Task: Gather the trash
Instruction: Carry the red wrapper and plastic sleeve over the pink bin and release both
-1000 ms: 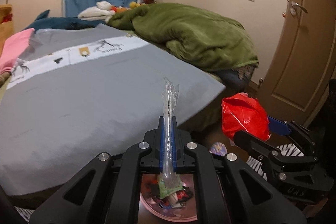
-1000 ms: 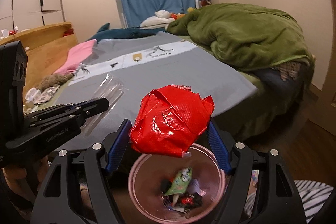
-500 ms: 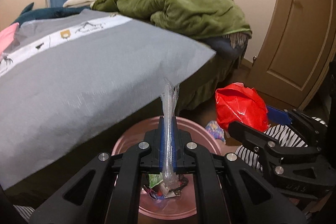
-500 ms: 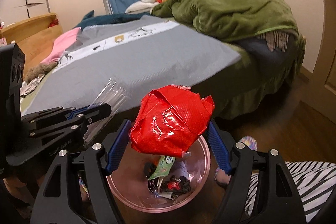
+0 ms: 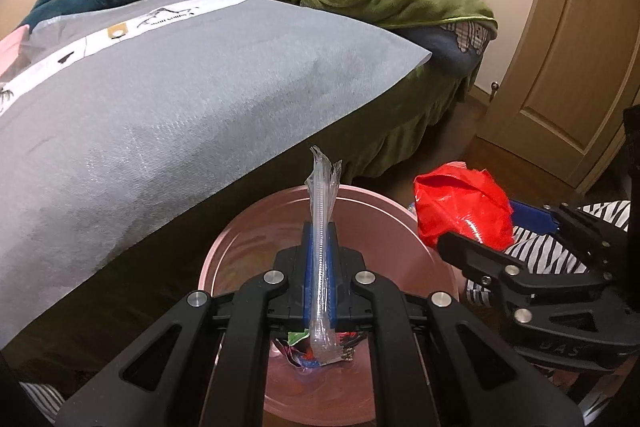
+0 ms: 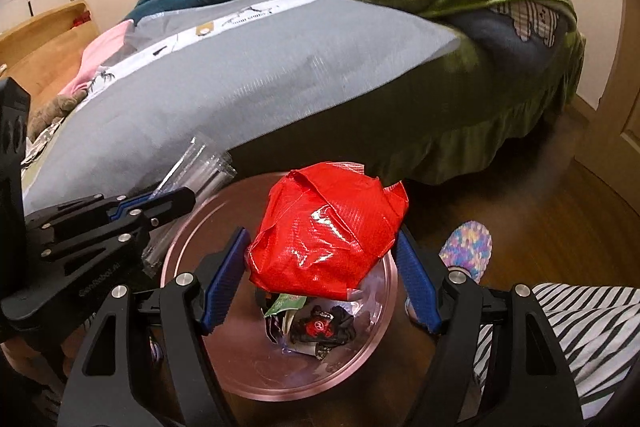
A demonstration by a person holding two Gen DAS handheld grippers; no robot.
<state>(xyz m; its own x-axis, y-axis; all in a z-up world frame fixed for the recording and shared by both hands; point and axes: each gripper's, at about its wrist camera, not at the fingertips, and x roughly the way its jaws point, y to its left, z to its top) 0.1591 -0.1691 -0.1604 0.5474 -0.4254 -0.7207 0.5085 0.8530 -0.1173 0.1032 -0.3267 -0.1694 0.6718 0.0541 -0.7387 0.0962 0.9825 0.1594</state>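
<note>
While the left gripper (image 5: pixel 320 247) has its blue fingers (image 5: pixel 307 267) pressed nearly together, pinching a flattened clear plastic wrapper (image 5: pixel 321 211) that stands up between them, the right gripper (image 6: pixel 322 259) keeps its fingers (image 6: pixel 224 279) spread wide around a crumpled red plastic bag (image 6: pixel 326 235), each pad against a side. Both pieces hang over a pink bin (image 6: pixel 224 367) on the wooden floor (image 6: pixel 540 203) beside the bed (image 5: pixel 160 107). Inside the bin lie green, red and black wrappers (image 6: pixel 316 327).
</note>
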